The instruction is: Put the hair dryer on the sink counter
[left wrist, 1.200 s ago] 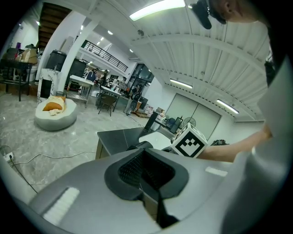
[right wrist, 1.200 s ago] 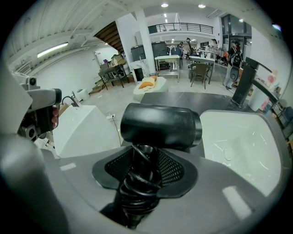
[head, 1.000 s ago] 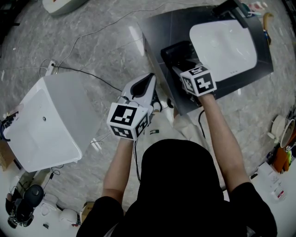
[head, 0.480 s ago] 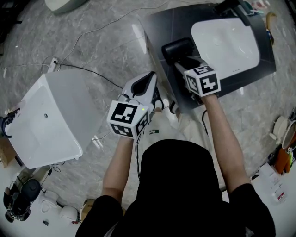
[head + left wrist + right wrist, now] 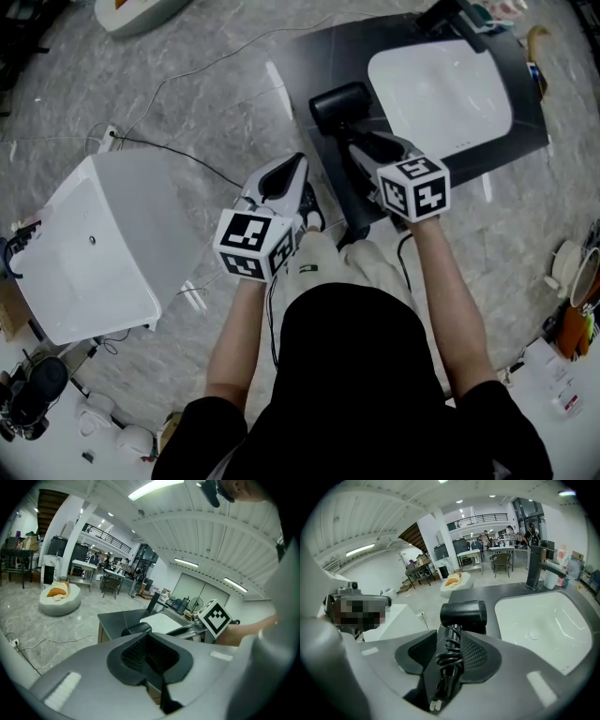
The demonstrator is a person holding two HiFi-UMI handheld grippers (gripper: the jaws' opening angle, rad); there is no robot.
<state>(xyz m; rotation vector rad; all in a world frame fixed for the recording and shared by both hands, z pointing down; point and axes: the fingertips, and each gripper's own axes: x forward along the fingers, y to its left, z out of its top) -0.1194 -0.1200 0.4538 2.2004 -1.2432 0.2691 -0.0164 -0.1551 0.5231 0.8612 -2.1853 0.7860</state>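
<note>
The black hair dryer [image 5: 339, 100] has its head over the dark sink counter [image 5: 314, 52], just left of the white basin [image 5: 441, 89]. I cannot tell whether it rests on the surface. My right gripper [image 5: 361, 148] is shut on the dryer's handle. In the right gripper view the handle with its coiled cord [image 5: 448, 660] runs between the pads, and the dryer head [image 5: 463, 613] lies ahead. My left gripper [image 5: 298, 161] hangs shut over the floor left of the counter, holding nothing; its pads [image 5: 140, 656] meet.
A black faucet [image 5: 533, 566] stands behind the basin. A white boxy unit [image 5: 94, 244] sits on the floor at left, with a cable [image 5: 178, 150] and a power strip [image 5: 101, 139] beside it. Cups and small items [image 5: 577, 281] crowd the right edge.
The right gripper's marker cube has drawn back toward the person while the dryer's head stayed beside the basin. The head view shifted a little. The left gripper barely moved.
</note>
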